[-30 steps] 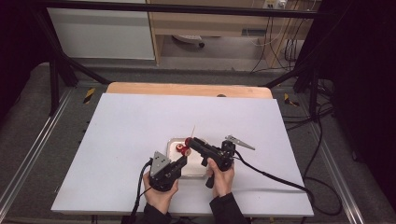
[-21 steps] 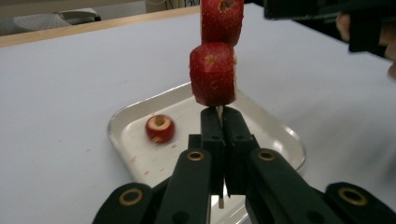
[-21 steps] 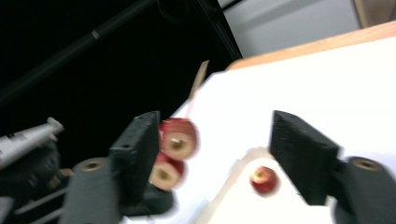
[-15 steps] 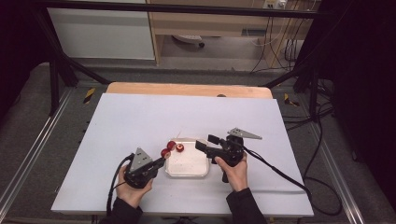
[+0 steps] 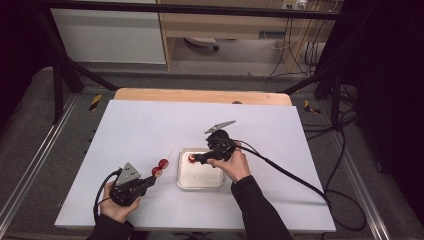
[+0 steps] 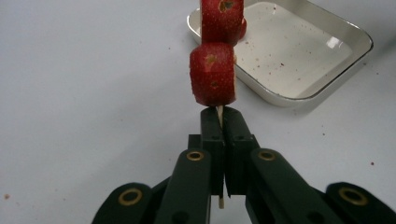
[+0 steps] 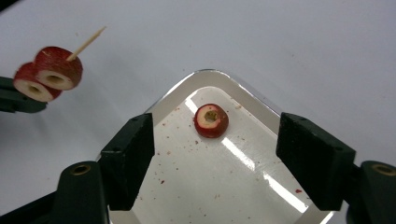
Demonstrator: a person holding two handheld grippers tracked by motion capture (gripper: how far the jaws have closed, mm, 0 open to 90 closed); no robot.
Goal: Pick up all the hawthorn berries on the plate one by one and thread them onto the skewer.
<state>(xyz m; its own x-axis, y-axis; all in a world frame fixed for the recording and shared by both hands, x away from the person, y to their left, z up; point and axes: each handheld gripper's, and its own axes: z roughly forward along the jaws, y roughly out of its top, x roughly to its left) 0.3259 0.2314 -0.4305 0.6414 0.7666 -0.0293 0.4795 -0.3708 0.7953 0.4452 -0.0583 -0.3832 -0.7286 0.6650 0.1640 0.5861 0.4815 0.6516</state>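
A thin wooden skewer [image 6: 220, 113] carries two red strawberry slices [image 6: 213, 73] [image 5: 160, 167]. My left gripper [image 5: 150, 181] is shut on the skewer's lower end, left of the tray and above the white table. A shallow white tray [image 5: 185, 182] holds one loose strawberry slice [image 7: 211, 120] [image 5: 192, 158] near its far corner. My right gripper [image 7: 215, 158] [image 5: 196, 159] hovers over that corner with its jaws wide apart, the slice lying between and beyond them. The skewered slices [image 7: 48, 73] also show at the left of the right gripper view.
The tray's floor [image 7: 243, 186] is speckled with red juice spots. A wooden board edge [image 5: 200, 95] runs along the table's far side. Cables [image 5: 300, 175] trail from the right gripper across the table's right half.
The left gripper has drawn the skewer with its slices away to the left and toward me. The right gripper has swung in over the tray's far corner.
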